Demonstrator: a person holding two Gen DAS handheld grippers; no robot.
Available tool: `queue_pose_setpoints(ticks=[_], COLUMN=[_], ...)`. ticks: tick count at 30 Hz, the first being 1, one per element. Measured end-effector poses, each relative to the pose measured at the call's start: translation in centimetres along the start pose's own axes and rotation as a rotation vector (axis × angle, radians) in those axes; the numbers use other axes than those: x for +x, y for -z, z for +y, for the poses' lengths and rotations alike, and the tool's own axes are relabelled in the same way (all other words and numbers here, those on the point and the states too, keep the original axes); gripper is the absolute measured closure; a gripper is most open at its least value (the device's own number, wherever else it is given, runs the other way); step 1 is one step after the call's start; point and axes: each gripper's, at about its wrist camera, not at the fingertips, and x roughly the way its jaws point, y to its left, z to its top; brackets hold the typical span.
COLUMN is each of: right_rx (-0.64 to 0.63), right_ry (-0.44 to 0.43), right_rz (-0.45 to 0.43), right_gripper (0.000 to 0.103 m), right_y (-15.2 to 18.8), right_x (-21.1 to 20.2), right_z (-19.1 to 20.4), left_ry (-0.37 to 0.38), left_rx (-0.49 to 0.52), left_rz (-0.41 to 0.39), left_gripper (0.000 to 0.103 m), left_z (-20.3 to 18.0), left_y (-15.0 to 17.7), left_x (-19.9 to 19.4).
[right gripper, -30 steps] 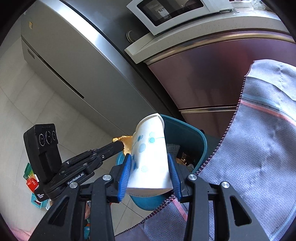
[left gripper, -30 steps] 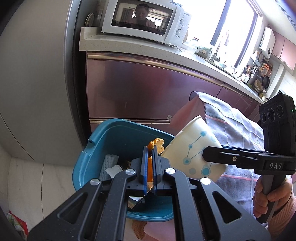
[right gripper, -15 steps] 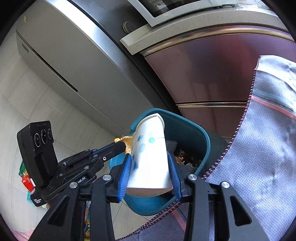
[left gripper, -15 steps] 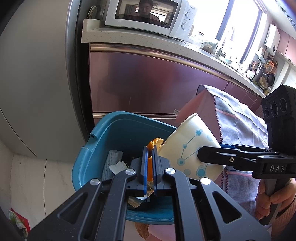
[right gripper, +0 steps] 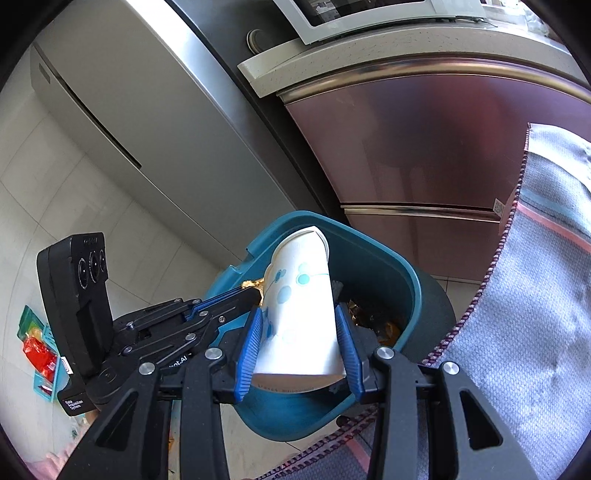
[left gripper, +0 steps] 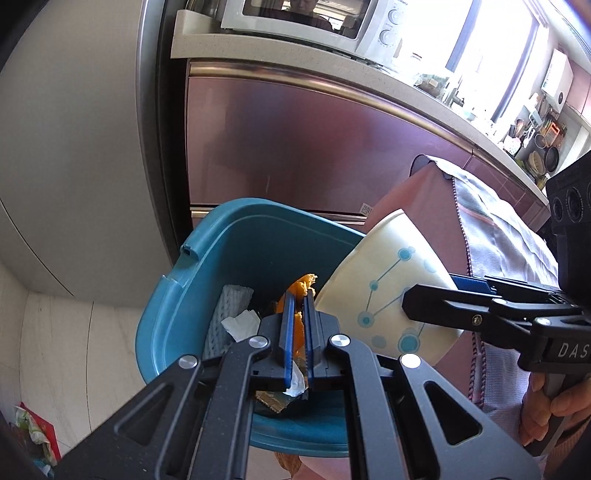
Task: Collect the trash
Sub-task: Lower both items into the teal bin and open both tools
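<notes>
A teal trash bin [left gripper: 207, 258] stands on the floor below both grippers, with several scraps inside. My left gripper [left gripper: 299, 301] is shut on a piece of orange peel [left gripper: 301, 286] and hangs over the bin's opening. A crumpled white scrap shows lower between its fingers. My right gripper [right gripper: 299, 314] is shut on a white paper cup with blue dots [right gripper: 299, 284], tilted with its mouth over the bin [right gripper: 373, 254]. In the right wrist view the left gripper [right gripper: 251, 293] reaches in from the left beside the cup. The cup [left gripper: 388, 291] lies just right of the peel.
A steel fridge [right gripper: 155, 122] and purple cabinet fronts [left gripper: 295, 147] rise behind the bin, with a microwave [left gripper: 306, 18] on the counter. A grey cloth with pink stripes [right gripper: 546, 314] hangs at the right. Colourful packets [right gripper: 37, 343] lie on the floor at the left.
Both grippers have sunk closer to the bin, which now looks larger and nearer. Peel and cup stay gripped.
</notes>
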Motion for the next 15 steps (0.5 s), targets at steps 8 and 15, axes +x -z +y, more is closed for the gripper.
queue_pose_setpoints(ticks=[8, 15], right_rx=[-0.008, -0.028], right_ry=[0.015, 0.014], right_rz=[0.002, -0.071], right_gripper=[0.064, 0.055], right_y=[-0.1, 1.5], right_x=[0.3, -2.9], right_z=[0.1, 0.0], left_ry=[-0.009, -0.002], left_rx=[0.007, 0.028], left_rz=[0.024, 0.001], left_gripper=[0.083, 0.064], left_z=[-0.5, -1.3], left_y=[0.3, 1.1], left_x=[1.4, 0.5])
